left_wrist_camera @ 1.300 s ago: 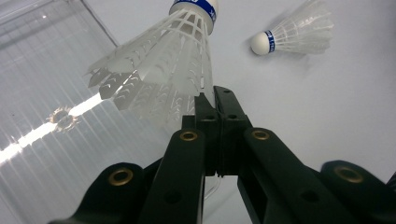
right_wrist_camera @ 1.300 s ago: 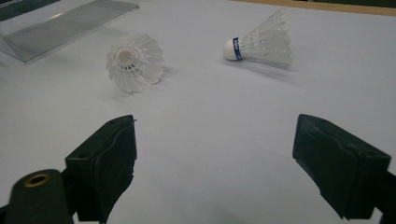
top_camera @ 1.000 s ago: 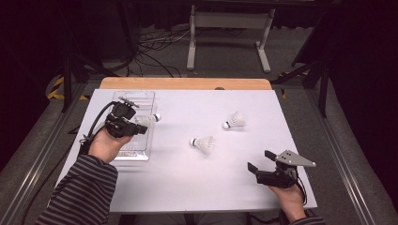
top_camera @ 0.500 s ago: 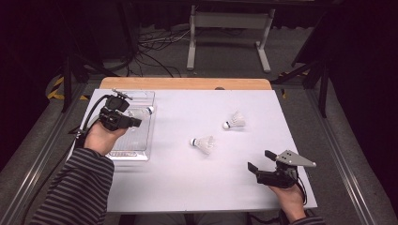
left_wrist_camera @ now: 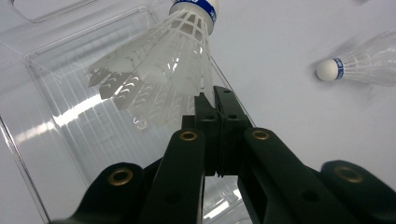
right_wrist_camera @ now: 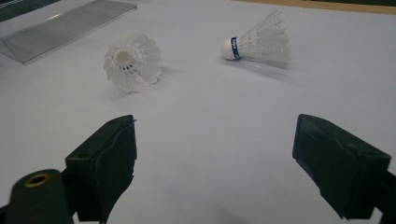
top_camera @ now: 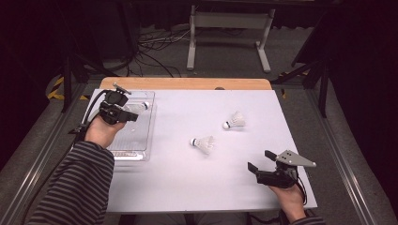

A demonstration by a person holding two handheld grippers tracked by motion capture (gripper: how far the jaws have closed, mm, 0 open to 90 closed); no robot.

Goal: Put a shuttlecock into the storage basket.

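Observation:
My left gripper (top_camera: 133,116) hangs over the far end of a clear plastic tray (top_camera: 141,140), shut on the feather skirt of a white shuttlecock (top_camera: 139,107). The left gripper view has that shuttlecock (left_wrist_camera: 163,79) pinched at its skirt edge, its blue-banded cork pointing away, above the tray (left_wrist_camera: 60,121). Two more shuttlecocks lie on the white table, one mid-table (top_camera: 202,144) and one farther right (top_camera: 234,121). My right gripper (top_camera: 257,159) rests open near the front right edge; in its own view the right gripper (right_wrist_camera: 215,140) faces both shuttlecocks, the nearer (right_wrist_camera: 133,63) and the farther (right_wrist_camera: 261,44).
The white table top (top_camera: 187,187) has a wooden strip (top_camera: 187,83) along its far edge. A metal stand (top_camera: 225,28) and cables sit on the dark floor behind. The tray (right_wrist_camera: 60,28) appears at the top left of the right gripper view.
My left gripper has carried the shuttlecock a little toward the far end of the tray. The right gripper has stayed still.

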